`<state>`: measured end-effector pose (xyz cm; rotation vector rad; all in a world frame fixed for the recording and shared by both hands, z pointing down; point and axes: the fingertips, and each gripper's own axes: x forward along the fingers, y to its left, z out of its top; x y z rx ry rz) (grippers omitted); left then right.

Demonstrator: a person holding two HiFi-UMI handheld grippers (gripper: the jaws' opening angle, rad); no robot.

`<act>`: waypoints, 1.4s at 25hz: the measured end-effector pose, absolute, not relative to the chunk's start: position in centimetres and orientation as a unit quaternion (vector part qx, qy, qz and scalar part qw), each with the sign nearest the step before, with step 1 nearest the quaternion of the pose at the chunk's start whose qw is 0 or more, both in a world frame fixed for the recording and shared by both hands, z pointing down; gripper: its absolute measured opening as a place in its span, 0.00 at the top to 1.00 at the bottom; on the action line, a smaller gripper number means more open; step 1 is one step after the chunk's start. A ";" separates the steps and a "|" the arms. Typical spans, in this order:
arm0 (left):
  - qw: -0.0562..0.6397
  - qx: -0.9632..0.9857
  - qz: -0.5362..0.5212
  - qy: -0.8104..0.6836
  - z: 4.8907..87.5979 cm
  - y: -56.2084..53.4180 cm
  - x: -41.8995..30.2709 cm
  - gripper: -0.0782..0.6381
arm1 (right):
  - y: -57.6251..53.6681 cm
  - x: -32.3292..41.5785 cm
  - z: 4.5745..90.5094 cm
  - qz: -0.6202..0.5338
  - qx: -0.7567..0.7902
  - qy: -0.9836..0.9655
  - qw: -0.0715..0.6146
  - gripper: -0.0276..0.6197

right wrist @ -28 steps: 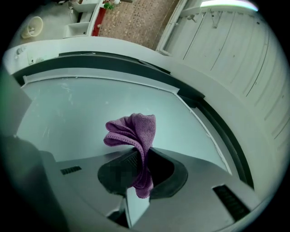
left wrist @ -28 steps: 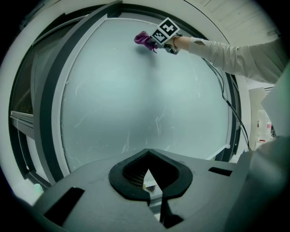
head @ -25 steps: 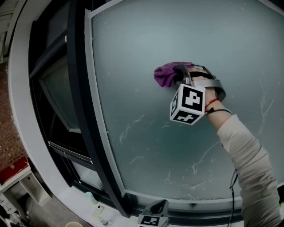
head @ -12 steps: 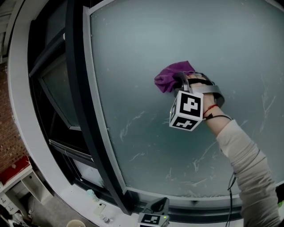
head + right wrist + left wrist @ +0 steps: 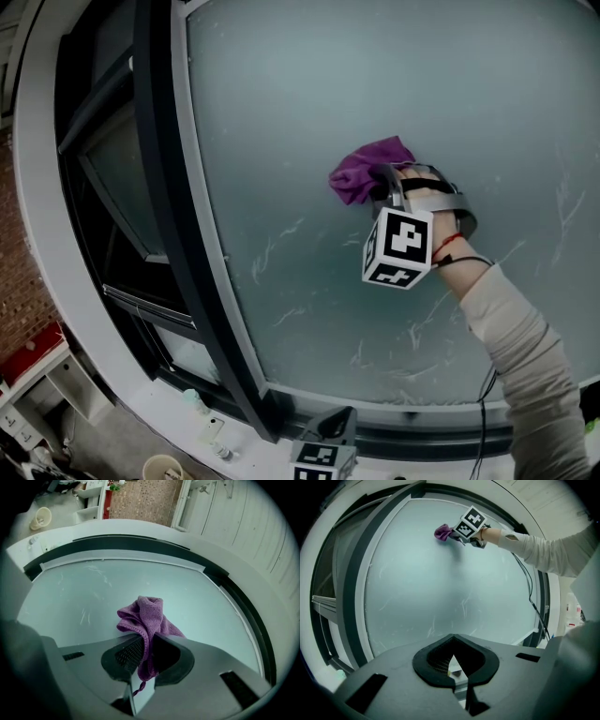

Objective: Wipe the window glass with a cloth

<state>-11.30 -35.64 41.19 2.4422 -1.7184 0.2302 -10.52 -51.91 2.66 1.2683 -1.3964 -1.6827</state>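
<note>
Frame bars [image 5: 178,234], dark and thick, ran down the left side, and at the bottom middle the left gripper [image 5: 454,663] hung with jaws pressed together on nothing, likely because it had no job. Right of the middle, the purple cloth [image 5: 364,169] lay bunched against the frosted glass [image 5: 281,112], pinched tight by the right gripper [image 5: 389,187] so it could rub at the pale streaks [image 5: 272,262].
</note>
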 end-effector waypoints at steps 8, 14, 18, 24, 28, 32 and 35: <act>0.073 0.816 0.078 -0.567 41.2 -35.7 -10.6 0.88 | -52.0 -10.2 7.0 -0.630 0.460 -0.539 0.319 0.88; 0.074 0.818 0.081 -0.565 41.5 -35.6 -10.2 0.88 | -52.2 -10.1 10.8 -0.621 0.445 -0.554 0.330 0.88; 0.077 0.816 0.082 -0.567 41.4 -35.5 -10.4 0.88 | -52.3 -10.3 13.2 -0.615 0.437 -0.563 0.337 0.88; 0.079 0.814 0.081 -0.570 41.5 -35.3 -10.7 0.88 | -52.2 -10.2 16.4 -0.604 0.427 -0.576 0.348 0.88; 0.080 0.814 0.081 -0.570 41.6 -35.2 -10.8 0.88 | -52.3 -10.3 18.7 -0.598 0.419 -0.582 0.359 0.88; 0.083 0.812 0.080 -0.572 41.7 -35.2 -11.0 0.88 | -52.3 -10.2 21.1 -0.589 0.411 -0.590 0.368 0.88; 0.084 0.812 0.081 -0.572 41.8 -35.1 -11.0 0.88 | -52.3 -10.0 23.1 -0.586 0.403 -0.592 0.379 0.88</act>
